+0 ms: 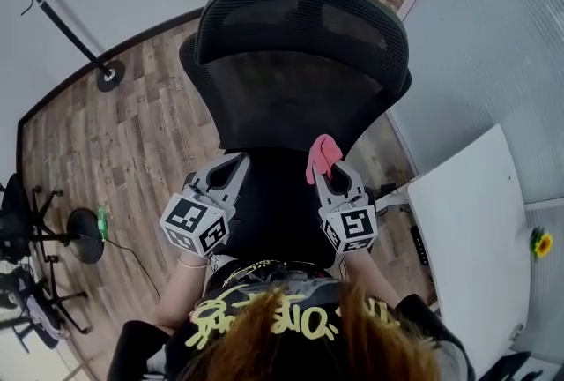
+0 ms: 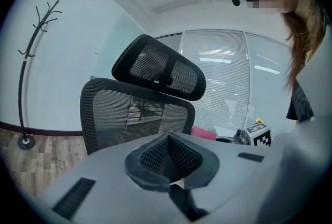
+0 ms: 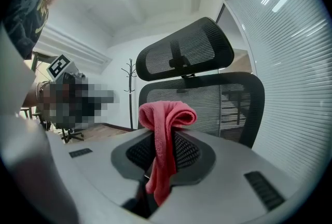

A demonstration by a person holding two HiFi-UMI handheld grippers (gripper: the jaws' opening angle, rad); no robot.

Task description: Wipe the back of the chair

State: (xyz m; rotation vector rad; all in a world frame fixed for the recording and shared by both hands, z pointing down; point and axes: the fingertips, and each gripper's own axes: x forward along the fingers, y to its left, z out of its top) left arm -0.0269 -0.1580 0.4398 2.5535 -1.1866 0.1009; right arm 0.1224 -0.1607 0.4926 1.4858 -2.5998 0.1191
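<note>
**Pink cloth pinched, mesh back just ahead**

The right gripper (image 3: 165, 151) is clamped on a pink cloth (image 3: 165, 120); its ribbed black pads pinch a narrow fold, a soft loop bulges above them and a tail hangs below. The left gripper (image 2: 169, 159) has its jaws together with nothing between them.

At 12 o'clock from both stands the office chair's backrest (image 1: 295, 97), a dark open mesh stretched in a curved black frame; above it sits a kidney-shaped mesh headrest (image 1: 304, 18). In the right gripper view the cloth is short of the mesh, so we judge it is not touching.

We see three risks. The woven mesh could snag the thin fold and drag the cloth out of the pads. The mesh gives under pressure, so the wipe may skate. The chair could swing or roll under a push towards the white desk (image 1: 467, 229) at 3 o'clock; we cannot see its base.
</note>
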